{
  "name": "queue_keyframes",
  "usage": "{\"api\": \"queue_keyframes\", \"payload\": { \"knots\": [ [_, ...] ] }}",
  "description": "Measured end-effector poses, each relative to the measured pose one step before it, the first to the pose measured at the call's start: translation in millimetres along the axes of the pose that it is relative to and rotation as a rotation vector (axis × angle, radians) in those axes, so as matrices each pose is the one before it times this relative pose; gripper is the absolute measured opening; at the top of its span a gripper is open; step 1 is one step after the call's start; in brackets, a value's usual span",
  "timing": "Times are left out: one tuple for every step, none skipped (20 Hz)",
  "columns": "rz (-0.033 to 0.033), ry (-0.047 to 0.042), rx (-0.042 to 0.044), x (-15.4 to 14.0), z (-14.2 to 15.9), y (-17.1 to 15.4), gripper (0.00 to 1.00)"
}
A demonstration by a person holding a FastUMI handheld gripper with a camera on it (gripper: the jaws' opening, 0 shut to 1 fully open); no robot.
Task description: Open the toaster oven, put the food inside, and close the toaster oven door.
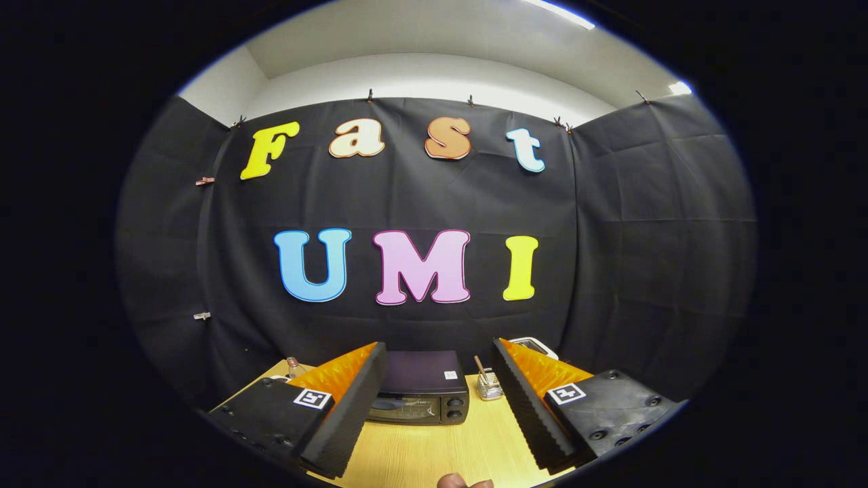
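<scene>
Sitting at the far side of the pale wooden table [434, 447], against the black cloth wall [644, 271], the dark box-shaped toaster oven [420, 396] has its glass door closed and two round knobs on its right front. Bare tabletop stretches between it and the gripper [434, 423], leaving open room in front of the door. The gripper's two fingers stand wide apart, holding nothing, and the oven shows between them, well beyond their tips. Just right of the oven stands a small wire holder [488, 386] with a stick in it; behind that, a white object [536, 346] peeks over the right finger. A small brown-capped bottle [293, 367] stands to the oven's left near the table edge. A rounded brownish thing [464, 482], too cropped to identify, lies at the near table edge
</scene>
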State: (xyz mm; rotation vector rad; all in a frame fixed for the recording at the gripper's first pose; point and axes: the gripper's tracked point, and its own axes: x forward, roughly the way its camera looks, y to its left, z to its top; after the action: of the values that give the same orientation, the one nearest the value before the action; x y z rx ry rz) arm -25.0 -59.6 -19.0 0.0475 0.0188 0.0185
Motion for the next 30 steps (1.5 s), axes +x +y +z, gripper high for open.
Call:
{"api": "queue_keyframes", "payload": {
  "knots": [
    [-0.00069, 0.00111, 0.00142, 0.86, -0.31, -0.46, 1.0],
    [0.00032, 0.00156, -0.00019, -0.14, -0.65, -0.21, 0.99],
    [-0.00026, 0.00139, 0.00021, 0.61, -0.86, -0.4, 0.99],
    [0.0011, 0.00241, 0.00024, 0.58, -0.87, 0.14, 0.99],
    [0.00029, 0.00309, 0.00056, 0.16, -0.91, 0.17, 0.99],
    [0.00103, 0.00211, -0.00039, 0.39, -0.75, 0.11, 0.99],
    [-0.00135, 0.00036, -0.00055, 0.78, -0.38, -0.64, 0.99],
    [0.00151, 0.00044, 0.0006, 0.01, -0.14, -0.01, 0.99],
    [-0.00061, -0.00071, 0.00024, 0.05, 0.17, 0.33, 0.99],
    [0.00103, -0.0016, -0.00113, 0.09, 0.93, 0.57, 0.99],
    [0.00066, -0.00191, -0.00173, 0.74, 0.39, 0.05, 0.99],
    [0.00161, -0.00039, -0.00206, -0.33, 0.43, 0.57, 0.99],
    [0.00166, -0.00374, -0.00156, -0.31, 1.01, -0.07, 0.99],
    [0.00005, -0.00099, -0.0019, 0.15, 0.87, 0.85, 0.99],
    [0.00173, -0.00152, -0.00081, 0.0, 0.39, -0.05, 0.99],
    [0.00035, 0.00085, -0.00033, -0.21, 0.18, 0.22, 0.99],
    [0.00099, -0.00029, 0.00071, 0.46, -0.08, 0.48, 0.99],
    [0.00069, 0.00059, 0.00093, -0.64, -0.09, 0.09, 0.99],
    [-0.00022, -0.00112, -0.00013, -1.03, 0.07, -0.55, 0.99],
    [-0.00043, -0.0023, -0.00162, -0.43, 1.01, -0.41, 0.99],
    [-0.00085, -0.00137, -0.00234, -0.82, 0.44, -0.24, 0.99],
    [-0.00017, -0.00067, -0.0016, -0.65, 0.57, 0.17, 0.99],
    [-0.00001, -0.00074, -0.00054, -0.51, -0.83, -0.31, 0.99],
    [-0.00053, -0.00049, 0.00012, -0.46, 0.21, 0.23, 0.99],
    [-0.00027, -0.00111, 0.00095, -0.34, 0.16, 0.01, 0.99],
    [-0.00041, 0.00005, 0.00103, -1.05, 0.5, 0.58, 0.99],
    [0.00079, 0.00039, 0.00036, 0.2, -0.29, -0.58, 0.99],
    [-0.00022, 0.00039, -0.00054, -0.73, -0.2, 0.38, 0.99],
    [0.00062, -0.00005, 0.00014, -0.94, -1.26, -0.24, 0.99],
    [-0.00033, -0.0004, 0.00041, 0.04, -0.3, -0.22, 0.99]
  ]
}}
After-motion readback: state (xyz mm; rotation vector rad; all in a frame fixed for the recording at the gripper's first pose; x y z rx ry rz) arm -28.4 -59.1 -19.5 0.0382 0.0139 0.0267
